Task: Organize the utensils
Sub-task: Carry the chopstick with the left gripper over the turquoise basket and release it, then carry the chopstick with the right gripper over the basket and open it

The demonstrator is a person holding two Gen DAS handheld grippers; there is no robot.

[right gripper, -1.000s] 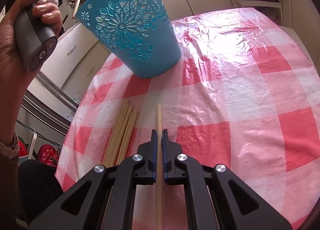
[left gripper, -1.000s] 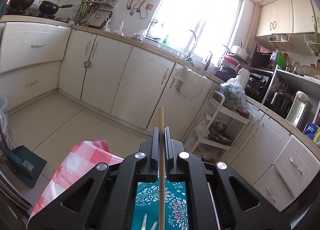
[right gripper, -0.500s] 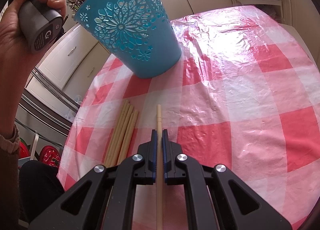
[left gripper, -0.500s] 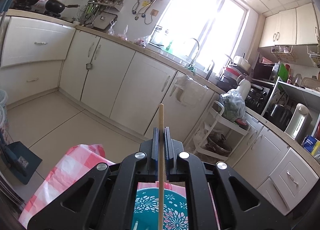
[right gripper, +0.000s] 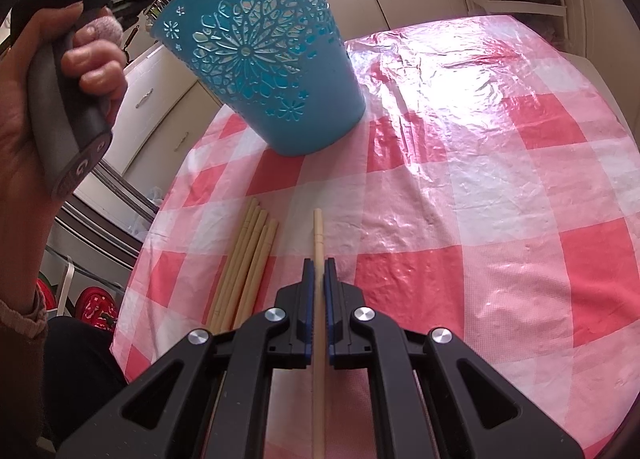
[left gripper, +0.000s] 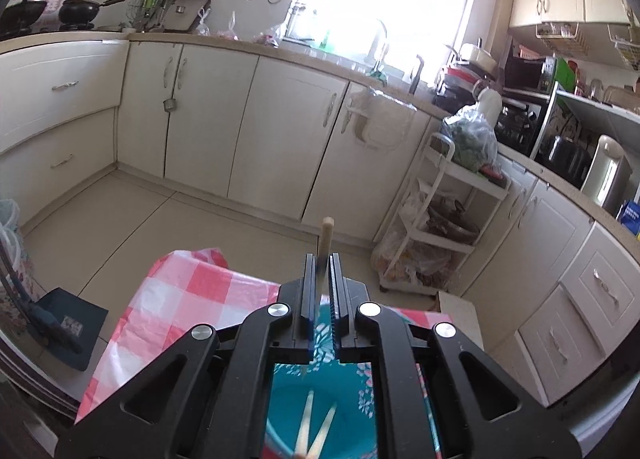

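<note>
My left gripper (left gripper: 323, 271) hovers over the blue cut-out bucket (left gripper: 348, 399). Its jaws stand slightly apart and a wooden chopstick (left gripper: 325, 237) slips down between them, blurred. Two chopsticks (left gripper: 316, 429) lie inside the bucket. In the right wrist view the bucket (right gripper: 264, 71) stands at the far left of the red-checked tablecloth (right gripper: 460, 219), and the left gripper's handle (right gripper: 64, 111) is held above its rim. My right gripper (right gripper: 319, 271) is shut on one chopstick (right gripper: 318, 235) just above the cloth. Several loose chopsticks (right gripper: 248, 259) lie beside it on the left.
The table's left edge (right gripper: 152, 243) is close to the loose chopsticks. Beyond the table are kitchen cabinets (left gripper: 280, 131), a white trolley (left gripper: 440, 227) and a dustpan (left gripper: 68, 327) on the floor.
The left gripper's jaws have parted a little and its chopstick has slid down toward the bucket; its top end now shows much lower. The left gripper tilted down. The right gripper has stayed still.
</note>
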